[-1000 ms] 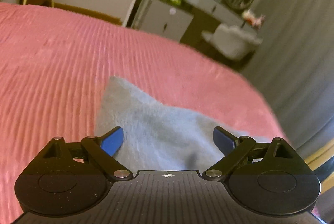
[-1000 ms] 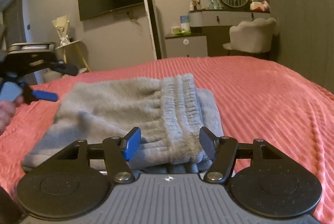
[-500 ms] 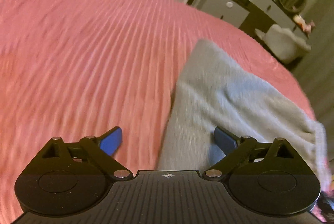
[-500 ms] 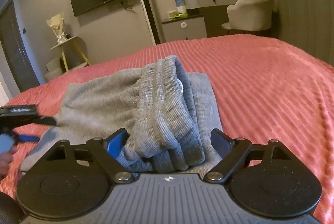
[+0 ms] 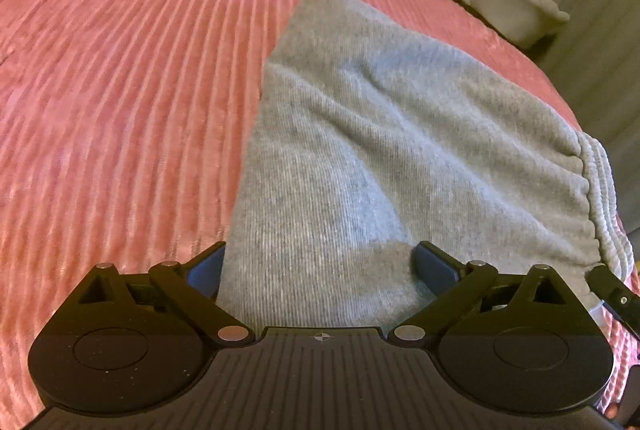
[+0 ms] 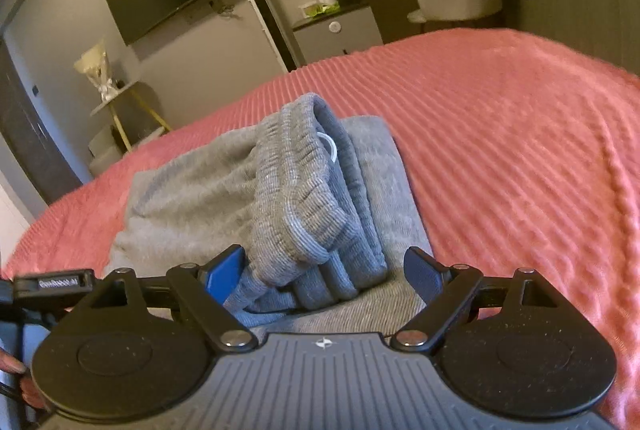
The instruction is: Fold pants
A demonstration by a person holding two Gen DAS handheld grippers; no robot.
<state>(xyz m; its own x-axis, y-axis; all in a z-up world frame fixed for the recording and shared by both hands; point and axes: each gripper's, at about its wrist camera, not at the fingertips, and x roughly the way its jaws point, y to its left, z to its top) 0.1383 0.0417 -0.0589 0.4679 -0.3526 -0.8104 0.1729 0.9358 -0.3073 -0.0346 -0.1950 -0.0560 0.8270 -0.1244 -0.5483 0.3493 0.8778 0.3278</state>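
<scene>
Pants: soft grey knit pants (image 5: pixel 380 157) lie folded on the bed, ribbed elastic waistband (image 6: pixel 308 189) bunched on top at the near end.
Bed: pink ribbed bedspread (image 5: pixel 120 69) covers it on every side of the pants.
Left claw (image 5: pixel 320 266): released; its jaws have just been opening and stand wide over the grey fabric, left blue pad at the cloth's edge.
Right claw (image 6: pixel 324 274): released; its jaws have just been opening, the waistband between the pads, unpressed.
</scene>
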